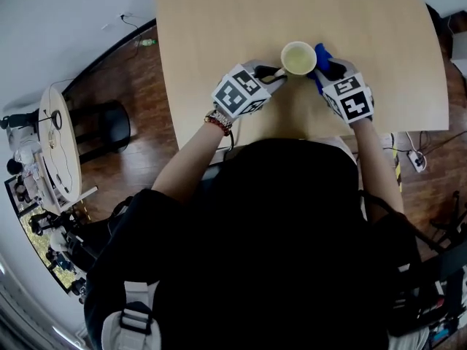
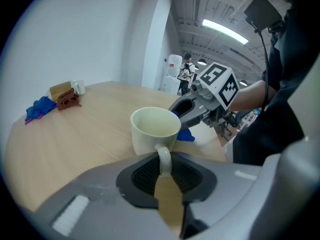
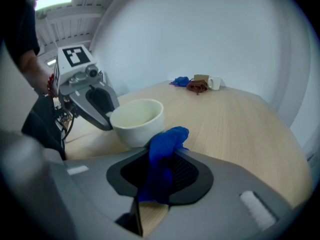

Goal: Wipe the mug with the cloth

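A cream mug (image 1: 298, 57) stands upright on the light wooden table (image 1: 219, 20), between my two grippers. My left gripper (image 1: 274, 74) is shut on the mug's handle (image 2: 163, 159), with the mug (image 2: 154, 129) just beyond its jaws. My right gripper (image 1: 324, 73) is shut on a blue cloth (image 3: 163, 156), which bunches out of its jaws against the side of the mug (image 3: 137, 120). In the head view the cloth (image 1: 322, 55) shows at the mug's right side. The mug looks empty inside.
At the table's far end lie a blue bundle (image 2: 39, 108), a brown object (image 2: 66, 100) with a cardboard piece and a small white cup (image 3: 214, 82). A round side table (image 1: 55, 148) and a dark stool (image 1: 109, 126) stand on the wooden floor at the left.
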`<state>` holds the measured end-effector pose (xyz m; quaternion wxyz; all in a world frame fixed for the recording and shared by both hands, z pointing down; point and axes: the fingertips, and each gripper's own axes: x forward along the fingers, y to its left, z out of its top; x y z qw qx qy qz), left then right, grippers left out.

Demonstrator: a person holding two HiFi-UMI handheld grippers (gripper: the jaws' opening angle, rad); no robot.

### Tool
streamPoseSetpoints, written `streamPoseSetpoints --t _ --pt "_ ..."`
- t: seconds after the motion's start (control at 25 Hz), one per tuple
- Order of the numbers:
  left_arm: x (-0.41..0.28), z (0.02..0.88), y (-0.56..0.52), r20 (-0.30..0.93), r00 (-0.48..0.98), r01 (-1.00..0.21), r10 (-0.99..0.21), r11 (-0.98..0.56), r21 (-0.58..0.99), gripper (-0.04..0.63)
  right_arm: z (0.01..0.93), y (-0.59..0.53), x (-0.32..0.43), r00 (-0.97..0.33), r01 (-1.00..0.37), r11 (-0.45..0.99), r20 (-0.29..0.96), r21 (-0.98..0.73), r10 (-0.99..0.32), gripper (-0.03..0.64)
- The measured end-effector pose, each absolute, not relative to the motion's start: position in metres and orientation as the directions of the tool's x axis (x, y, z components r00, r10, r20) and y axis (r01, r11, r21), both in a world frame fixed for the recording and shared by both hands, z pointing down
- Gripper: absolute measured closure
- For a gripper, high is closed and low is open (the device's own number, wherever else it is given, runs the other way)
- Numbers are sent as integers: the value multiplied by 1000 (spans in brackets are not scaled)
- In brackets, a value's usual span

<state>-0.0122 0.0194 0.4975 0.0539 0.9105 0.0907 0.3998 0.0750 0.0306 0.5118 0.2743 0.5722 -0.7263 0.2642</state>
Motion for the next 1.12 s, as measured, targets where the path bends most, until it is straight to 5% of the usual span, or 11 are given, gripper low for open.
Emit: streamPoseSetpoints --t 0.4,0.88,1.12 --pt "-8 500 48 627 735 34 258 -937 347 523 457 51 53 -297 -945 188 459 -268 -837 511" --pt "-1 501 58 597 741 9 308 -893 449 523 516 46 51 -250 -968 173 635 -182 -731 511" --pt "13 496 62 542 782 -51 307 -836 547 521 476 50 45 -283 -954 180 531 -239 -798 511"
